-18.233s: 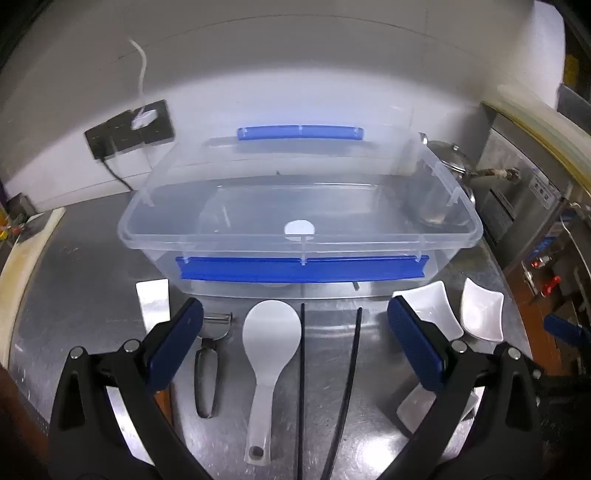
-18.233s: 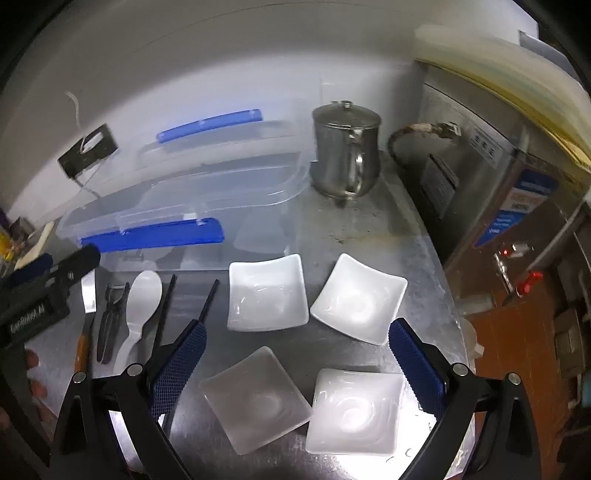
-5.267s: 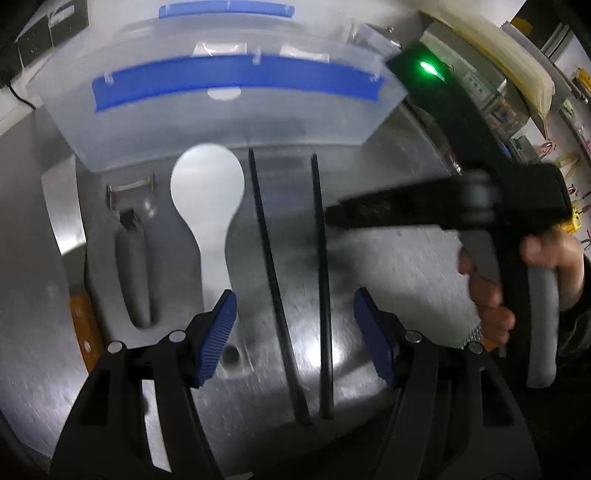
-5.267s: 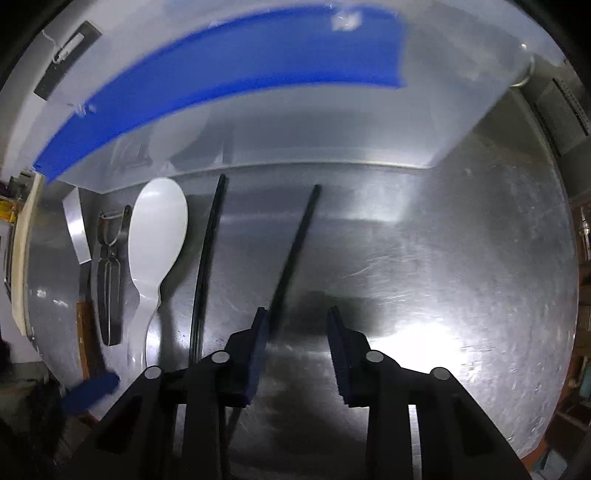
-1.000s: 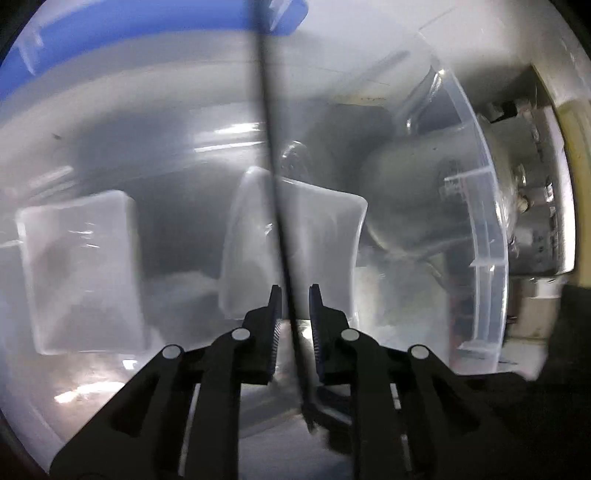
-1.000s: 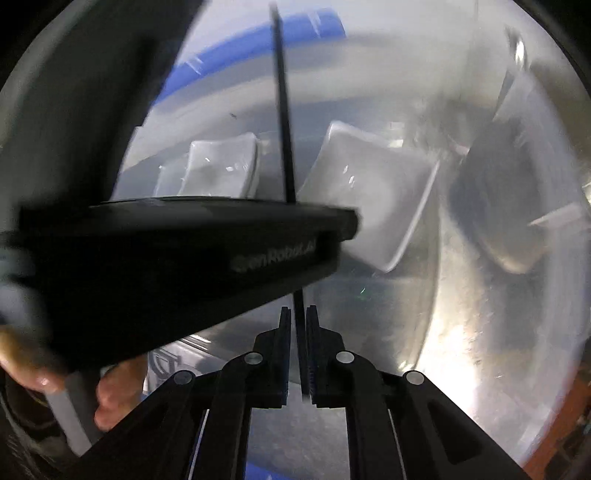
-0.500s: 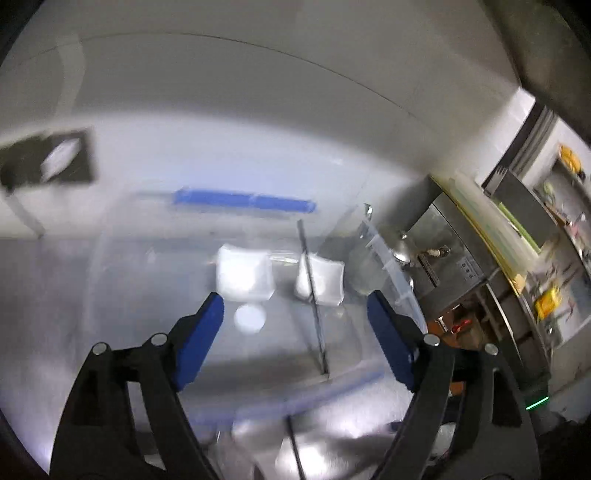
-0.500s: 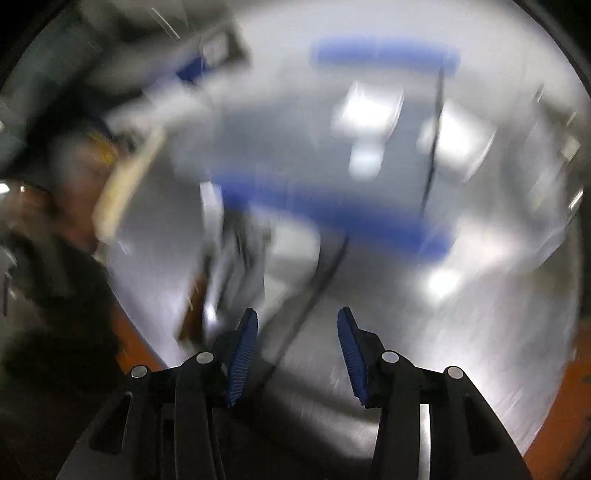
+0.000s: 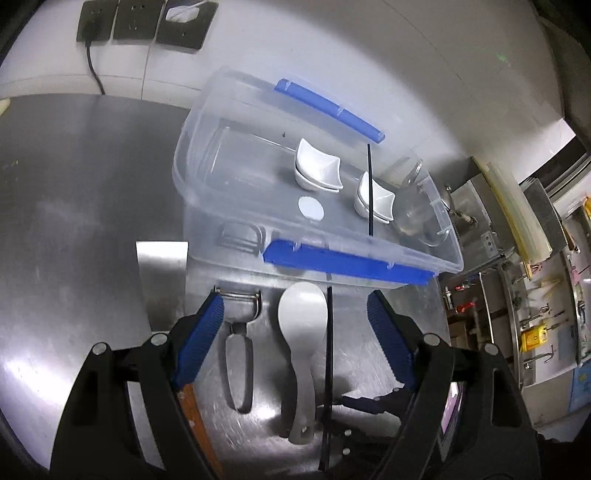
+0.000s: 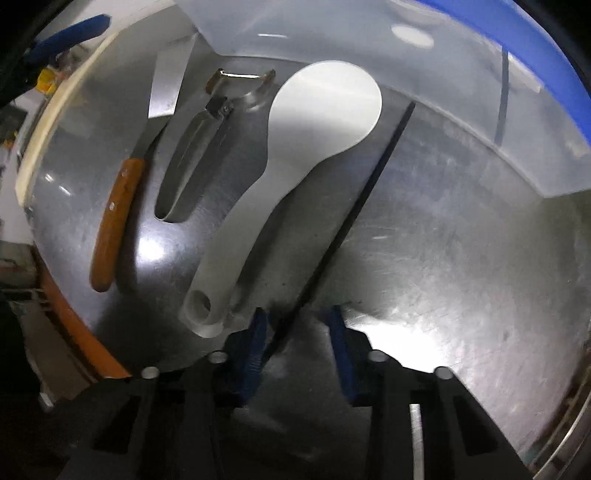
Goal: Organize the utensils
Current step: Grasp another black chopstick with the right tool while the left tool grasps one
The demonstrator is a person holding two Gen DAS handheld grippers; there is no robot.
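A clear bin [image 9: 347, 264] with blue handles holds two stacks of white dishes [image 9: 317, 166] and one black chopstick [image 9: 369, 192] leaning inside. In front of it on the steel table lie a peeler [image 9: 240, 332], a white rice paddle [image 9: 303, 317], and a second chopstick [image 9: 328, 350]. My left gripper [image 9: 295, 332] hangs open and empty above them. My right gripper [image 10: 297, 343] points straight down with its jaws closing. The near end of the table chopstick [image 10: 354, 206] lies between its pads, close to the left pad [image 10: 255, 347]. The right pad stands clear of it.
A wooden-handled knife [image 10: 114, 218] lies left of the peeler [image 10: 195, 155] and paddle [image 10: 314, 122]. The table's orange edge [image 10: 74, 314] runs at the lower left. Wall sockets [image 9: 144, 22] sit behind the bin, and steel equipment [image 9: 491, 236] stands to its right.
A second ago both grippers were shut on a chopstick over the bin. That chopstick now rests in the bin. Both grippers have opened and drawn back, the right one lowering over the table chopstick.
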